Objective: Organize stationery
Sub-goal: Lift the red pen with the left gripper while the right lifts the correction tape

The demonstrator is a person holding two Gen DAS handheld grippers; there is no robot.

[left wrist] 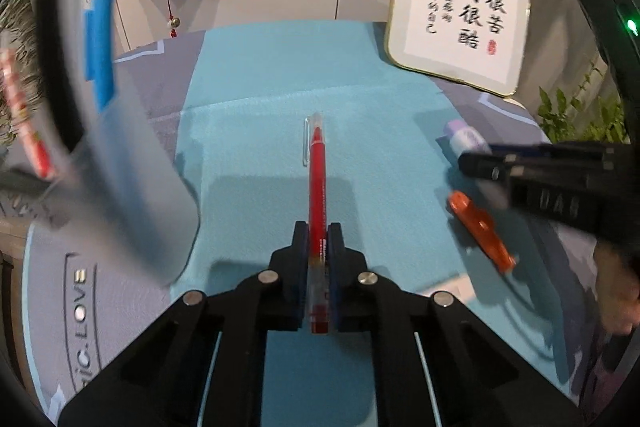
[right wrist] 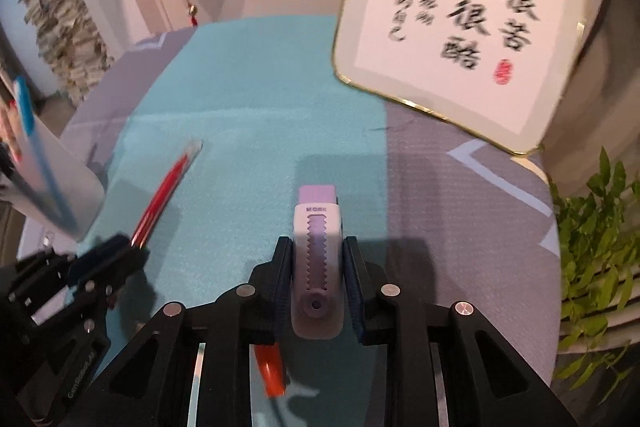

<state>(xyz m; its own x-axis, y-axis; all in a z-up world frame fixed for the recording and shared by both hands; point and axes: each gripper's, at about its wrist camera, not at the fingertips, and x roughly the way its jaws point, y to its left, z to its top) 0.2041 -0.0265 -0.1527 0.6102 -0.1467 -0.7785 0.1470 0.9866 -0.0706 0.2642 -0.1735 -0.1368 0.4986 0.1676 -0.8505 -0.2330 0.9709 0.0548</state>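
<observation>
The left gripper [left wrist: 318, 247] is clamping its fingers on a red plastic pen with clear cap [left wrist: 317, 187]; the right gripper [right wrist: 317, 259] is gripping a lilac-and-white retractable eraser [right wrist: 318, 259], both above the teal felt mat [left wrist: 260, 107].

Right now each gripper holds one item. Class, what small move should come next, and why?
Probably carry the red pen, clamped in the left gripper, toward the translucent holder at its left, which already contains a blue pen. The right gripper holds the purple eraser and can follow.
</observation>
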